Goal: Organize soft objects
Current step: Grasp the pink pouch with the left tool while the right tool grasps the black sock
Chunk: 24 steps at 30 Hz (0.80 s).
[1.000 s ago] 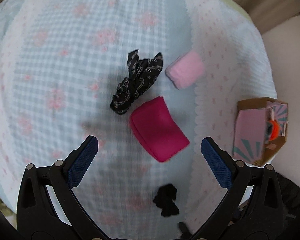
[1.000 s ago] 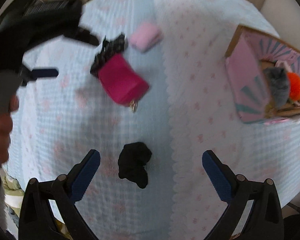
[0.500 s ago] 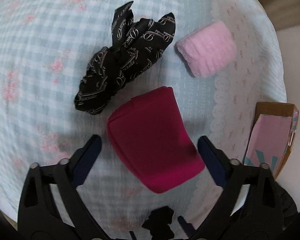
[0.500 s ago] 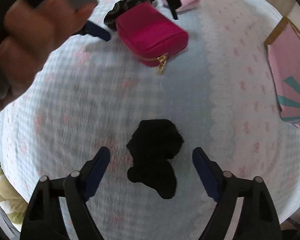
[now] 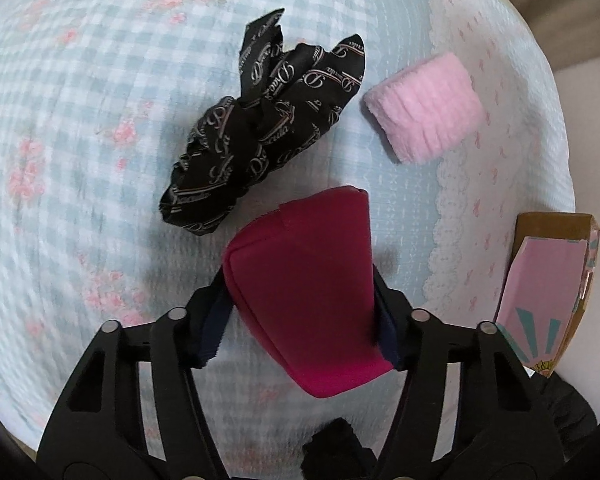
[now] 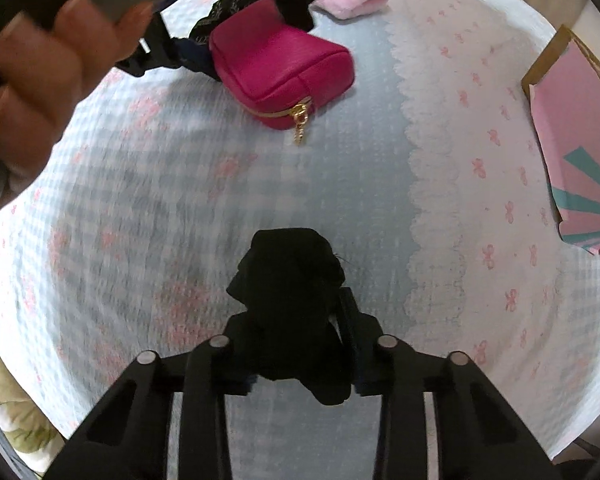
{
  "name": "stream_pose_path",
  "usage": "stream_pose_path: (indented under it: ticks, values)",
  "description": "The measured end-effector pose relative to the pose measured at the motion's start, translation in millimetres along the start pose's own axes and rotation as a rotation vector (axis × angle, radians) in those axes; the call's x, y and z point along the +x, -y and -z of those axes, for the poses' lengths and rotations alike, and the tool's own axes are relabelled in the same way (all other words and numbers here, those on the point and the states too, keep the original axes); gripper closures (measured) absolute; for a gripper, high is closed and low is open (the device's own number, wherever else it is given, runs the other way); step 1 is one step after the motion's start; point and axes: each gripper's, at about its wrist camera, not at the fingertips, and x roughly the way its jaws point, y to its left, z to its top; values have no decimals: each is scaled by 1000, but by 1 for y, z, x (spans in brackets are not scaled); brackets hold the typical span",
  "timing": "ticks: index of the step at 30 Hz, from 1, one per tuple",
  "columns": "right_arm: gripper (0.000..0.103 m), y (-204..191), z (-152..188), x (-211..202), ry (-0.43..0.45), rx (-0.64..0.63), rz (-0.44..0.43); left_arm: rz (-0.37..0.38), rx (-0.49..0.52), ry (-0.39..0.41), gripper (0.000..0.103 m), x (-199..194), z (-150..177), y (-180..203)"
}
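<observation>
Near the bed's middle, both grippers have dropped: left gripper jaws closing around the magenta pouch, right gripper jaws closing onto the black cloth; lifting looks next.

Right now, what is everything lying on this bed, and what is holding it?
magenta pouch: one, gold zipper pull, mid-bed, between the left hand-held gripper's closing fingers
black soft bundle: one, plain black, near edge, between the right hand-held gripper's closing fingers
printed scarf: one, black with pale lettering, crumpled beyond the pouch
pink roll: one, fluffy, beside the scarf
box: one, pink with teal rays, at bed's side
bedspread: one, blue check with pink flowers
left hand-held gripper: one, black
right hand-held gripper: one, black
hand: one, gripping the left handle
</observation>
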Motion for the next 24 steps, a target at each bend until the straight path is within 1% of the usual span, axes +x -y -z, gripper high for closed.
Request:
stream_pose_path:
  ticks: [6,8,12,16,18,19,24]
  values:
    - [76,7,3,-8,20,9,-5,-4,16,29,53,-11,5,-2]
    - [76,17,4,-21,31,12,-5,-5,25,33,54,-16,6,-1]
    - [76,21,5,-32,55,23,1,8,29,58,55,-29,11,2]
    - [76,33,6,-50,78,51,2,17,50,93,56,-53,16,2]
    - [76,40,5,-65,103,60,10,21,68,117,56,-68,21,3]
    - [76,35,-2,-67,111,62,15,21,80,134,56,-79,24,6]
    - [76,53,-9,-116,184,71,42,31,108,206,56,-128,36,17]
